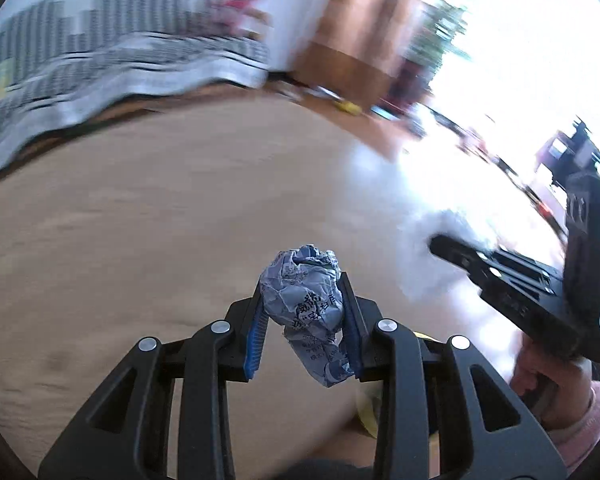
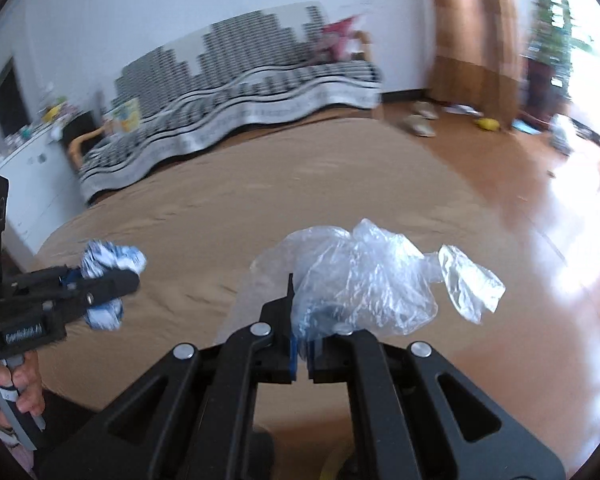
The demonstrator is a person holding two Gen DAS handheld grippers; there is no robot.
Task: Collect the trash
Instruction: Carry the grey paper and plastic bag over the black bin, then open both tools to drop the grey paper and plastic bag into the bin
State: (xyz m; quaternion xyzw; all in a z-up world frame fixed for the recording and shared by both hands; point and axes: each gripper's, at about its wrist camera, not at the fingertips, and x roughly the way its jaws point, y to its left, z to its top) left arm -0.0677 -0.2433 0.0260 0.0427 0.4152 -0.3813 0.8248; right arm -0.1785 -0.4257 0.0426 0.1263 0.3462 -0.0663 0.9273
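Brown carpet [image 2: 260, 184] filling the lower and middle ground of both wrist views, blurred. Beyond it, polished wood floor [image 2: 512, 184] bright with glare at the right. Against the white back wall, sofa [image 2: 236, 92] under a black-and-white patterned cover, a red-pink object (too blurred to identify) at its right end. White cabinet [image 2: 32, 176] at far left in the right wrist view, cluttered on top. Wooden panel [image 1: 364, 20] upright right of the sofa, with green foliage [image 2: 556, 4] beside it near the overexposed window. Left gripper [image 1: 304, 308] held above the carpet, blue pads narrowed onto a crumpled paper ball [image 1: 306, 300], pale blue-white with dark printed characters, wedged between both pads and projecting past the fingertips (same ball [image 2: 112, 264] seen from the side in the right wrist view, protruding above and below the jaws). Right gripper [image 2: 300, 320] fully closed, pads pinching the bunched lower part of a clear plastic bag [image 2: 364, 280], the crinkled remainder billowing up and to the right, clear of the carpet. Left hand [image 2: 16, 384] wrapped around its gripper's grey handle; right hand [image 1: 548, 380] in a pink sleeve under its own gripper's body. Small yellow item [image 2: 486, 123] on the wood floor far back.
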